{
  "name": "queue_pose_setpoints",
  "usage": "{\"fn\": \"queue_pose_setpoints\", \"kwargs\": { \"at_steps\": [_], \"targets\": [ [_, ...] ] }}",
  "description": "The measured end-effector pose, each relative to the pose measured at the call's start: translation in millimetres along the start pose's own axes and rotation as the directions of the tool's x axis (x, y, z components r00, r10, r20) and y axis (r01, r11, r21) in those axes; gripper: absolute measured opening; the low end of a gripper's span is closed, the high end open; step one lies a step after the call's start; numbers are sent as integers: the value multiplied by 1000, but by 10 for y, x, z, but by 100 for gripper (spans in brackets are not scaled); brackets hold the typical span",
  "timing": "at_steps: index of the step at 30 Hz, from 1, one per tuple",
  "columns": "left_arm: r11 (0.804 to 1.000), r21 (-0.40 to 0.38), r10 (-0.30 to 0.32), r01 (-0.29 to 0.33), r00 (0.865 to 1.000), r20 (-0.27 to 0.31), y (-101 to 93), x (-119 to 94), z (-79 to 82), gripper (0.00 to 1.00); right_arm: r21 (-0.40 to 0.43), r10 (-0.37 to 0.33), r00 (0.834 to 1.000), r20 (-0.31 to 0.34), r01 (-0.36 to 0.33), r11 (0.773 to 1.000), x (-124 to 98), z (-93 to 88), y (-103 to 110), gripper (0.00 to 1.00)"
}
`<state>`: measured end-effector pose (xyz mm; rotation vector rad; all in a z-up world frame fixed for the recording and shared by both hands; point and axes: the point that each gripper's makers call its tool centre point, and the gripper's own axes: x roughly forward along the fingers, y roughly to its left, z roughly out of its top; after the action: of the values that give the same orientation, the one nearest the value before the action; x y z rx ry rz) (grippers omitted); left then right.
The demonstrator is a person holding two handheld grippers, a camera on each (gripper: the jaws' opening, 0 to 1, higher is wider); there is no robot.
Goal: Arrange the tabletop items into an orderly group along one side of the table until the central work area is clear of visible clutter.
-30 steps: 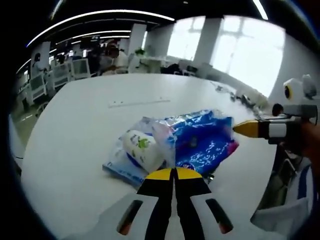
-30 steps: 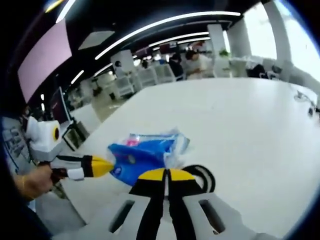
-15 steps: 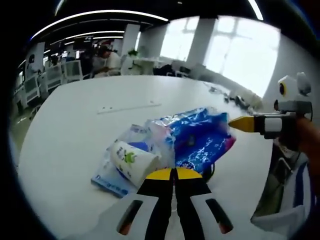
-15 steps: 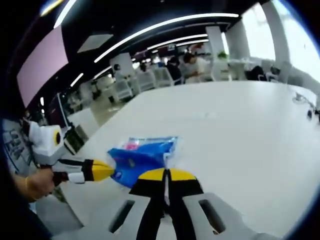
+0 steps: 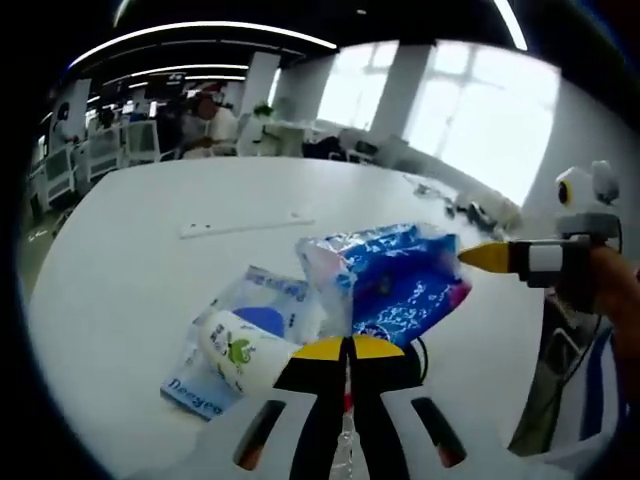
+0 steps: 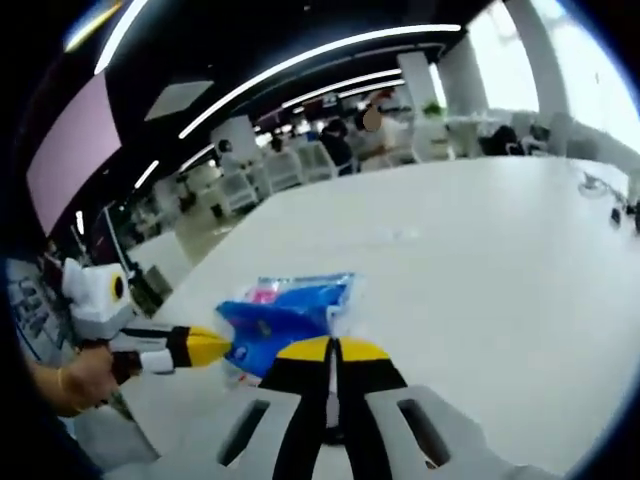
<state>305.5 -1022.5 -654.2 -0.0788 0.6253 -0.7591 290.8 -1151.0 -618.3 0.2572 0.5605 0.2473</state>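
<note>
Left gripper view: left gripper (image 5: 347, 348) at bottom centre, jaws pressed together w/ nothing visibly between them. Just above its tips lies a blue plastic pack (image 5: 400, 283), centre-right on the white desk (image 5: 130, 260); a clear wrapper w/ white roll (image 5: 240, 345) lies lower left, touching the pack. Right gripper (image 5: 478, 258) enters from the right edge, tip at the pack's right corner; can't tell its jaw gap here.

Right gripper view: right gripper (image 6: 333, 350) jaws closed together at bottom centre, blue pack (image 6: 283, 318) just above-left; left gripper (image 6: 212, 346) tip touches the pack's left end.
</note>
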Motion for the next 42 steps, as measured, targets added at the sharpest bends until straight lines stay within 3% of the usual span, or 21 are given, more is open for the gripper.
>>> {"fn": "queue_pose_setpoints", "kwargs": {
  "at_steps": [24, 42],
  "targets": [
    [997, -73, -15, 15, 1000, 3, -25, 681, 122, 0, 61, -65, 997, 43, 62, 996, 343, 165, -620, 0],
    [996, -89, 5, -11, 998, -70, -77, 1146, 34, 0, 80, -100, 994, 34, 97, 992, 613, 141, -1069, 0]
  ]
}}
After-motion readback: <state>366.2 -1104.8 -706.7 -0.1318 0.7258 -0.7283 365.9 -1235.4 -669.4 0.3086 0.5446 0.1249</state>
